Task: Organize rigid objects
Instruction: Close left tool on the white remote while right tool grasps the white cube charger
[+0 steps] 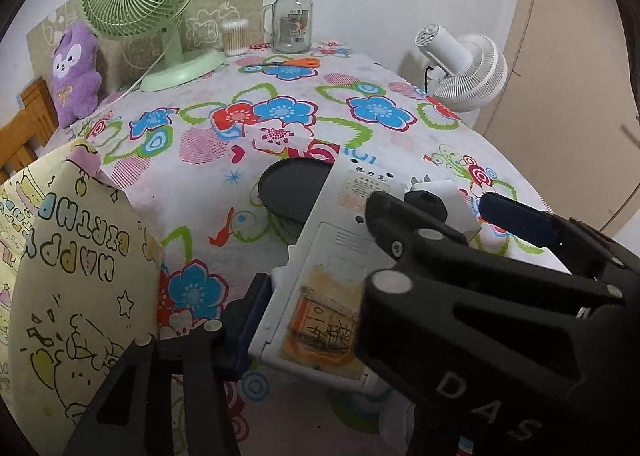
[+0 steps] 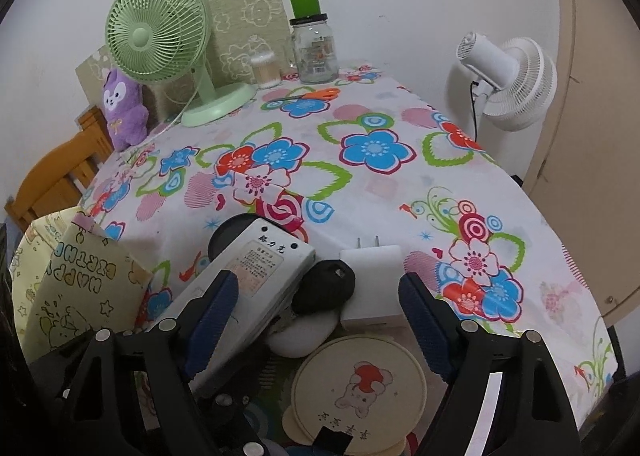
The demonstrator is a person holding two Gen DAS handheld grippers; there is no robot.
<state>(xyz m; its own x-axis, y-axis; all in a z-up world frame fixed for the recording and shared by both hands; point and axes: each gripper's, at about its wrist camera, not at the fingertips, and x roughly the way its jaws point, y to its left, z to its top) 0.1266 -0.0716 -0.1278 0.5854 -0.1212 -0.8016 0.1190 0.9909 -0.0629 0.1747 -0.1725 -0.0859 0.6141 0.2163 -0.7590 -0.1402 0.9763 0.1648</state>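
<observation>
The white device (image 1: 320,276), a flat box with a label on its back, is seen at the near edge of the table, tilted, with its far end over a dark round lid (image 1: 292,191). It is gripped at its near end by the left gripper (image 1: 256,328); one blue pad (image 1: 244,332) is pressed against its left side, while the other pad is hidden. The right gripper (image 2: 316,320) is held wide open. Its left finger (image 2: 212,312) lies on or just over the device (which cannot be told), and its right finger (image 2: 424,320) is just beside a white plug adapter (image 2: 372,284). Between the fingers a black oval object (image 2: 324,286) and a white pebble-like object (image 2: 300,332) are seen.

The table is covered with a flowered cloth (image 2: 360,175). At 11 o'clock a green fan (image 2: 160,35) is placed, at 12 o'clock a glass jar (image 2: 314,51), and at 2 o'clock a white fan (image 2: 516,83).
</observation>
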